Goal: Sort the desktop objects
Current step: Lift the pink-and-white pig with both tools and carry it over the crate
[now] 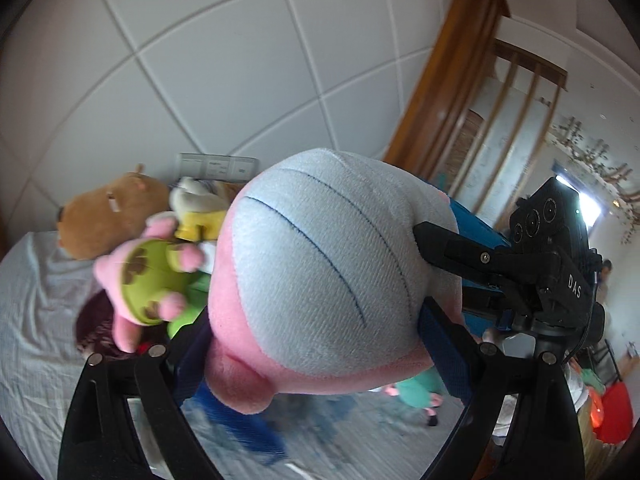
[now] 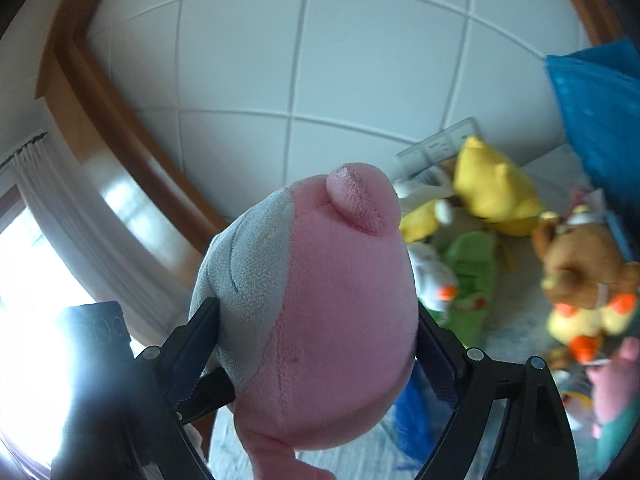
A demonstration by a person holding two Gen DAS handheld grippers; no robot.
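I have the pink and blue plush (image 1: 320, 264) clamped between both claws, left claw (image 1: 316, 336) and right claw (image 2: 320, 340) on opposite sides, its long axis spanning them above the bed (image 1: 32, 320).

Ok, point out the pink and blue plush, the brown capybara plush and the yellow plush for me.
Pink and blue plush (image 1: 320, 264): left wrist view, on its striped pale blue belly.
Brown capybara plush (image 1: 112, 216): left wrist view, middle of its body.
Yellow plush (image 2: 496, 188): right wrist view, on its back.

a big pink and pale-blue plush toy (image 1: 320, 272) fills the way ahead. behind it, a crowded heap of soft toys (image 1: 152, 240) blocks the bed (image 1: 32, 300).
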